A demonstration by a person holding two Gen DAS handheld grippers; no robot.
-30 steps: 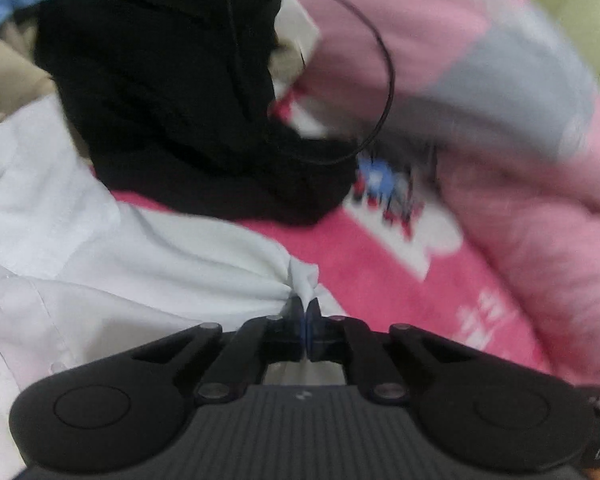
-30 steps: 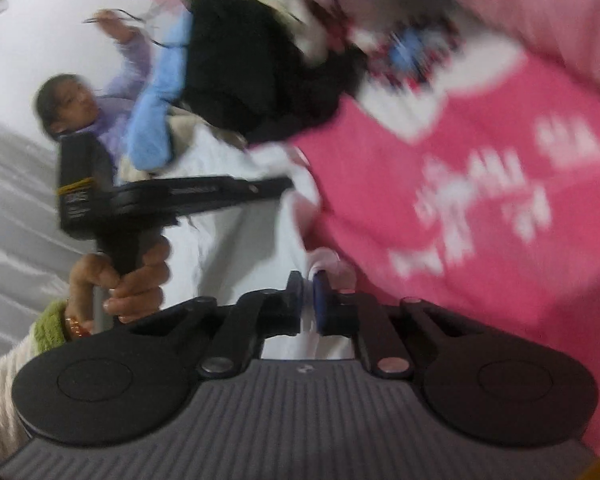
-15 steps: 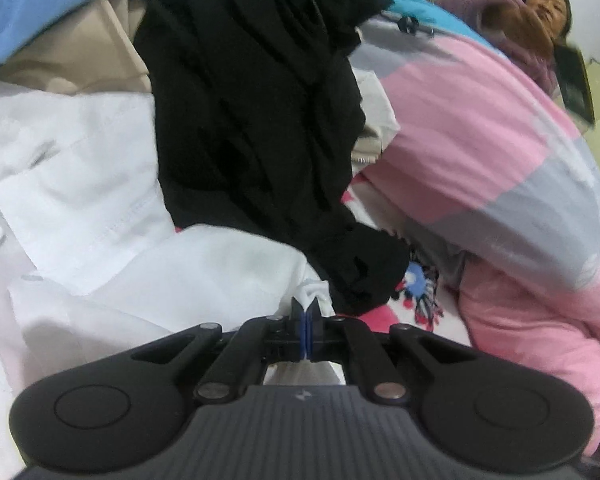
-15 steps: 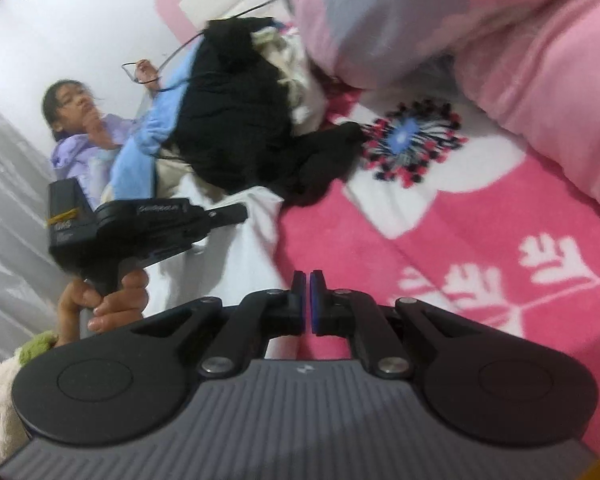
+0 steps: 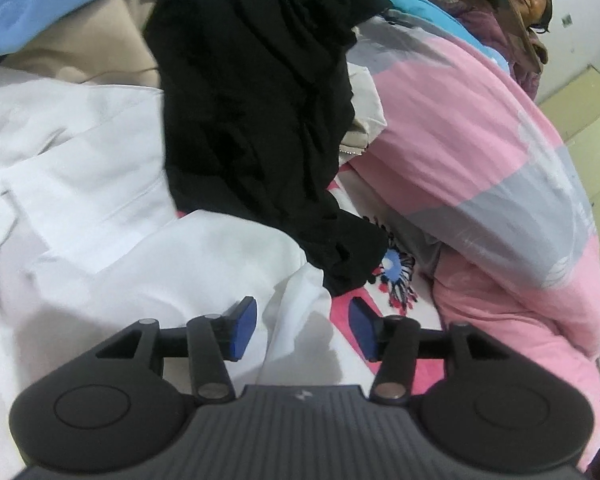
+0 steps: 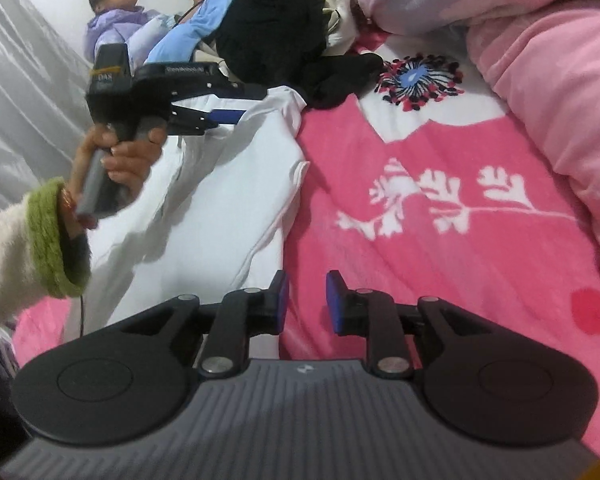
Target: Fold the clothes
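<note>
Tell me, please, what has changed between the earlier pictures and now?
Both grippers have just been opening. The left gripper let go of the white garment's edge; the cloth now lies loose between its jaws. The right gripper opened over the pink blanket, holding nothing. The black garment stayed on the pile.

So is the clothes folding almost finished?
Not nearly. The white shirt lies folded over on the pink blanket. Nothing is in hand: the left gripper and right gripper have just been opening, with no cloth pinched. The black garment and blue one are still heaped.
</note>
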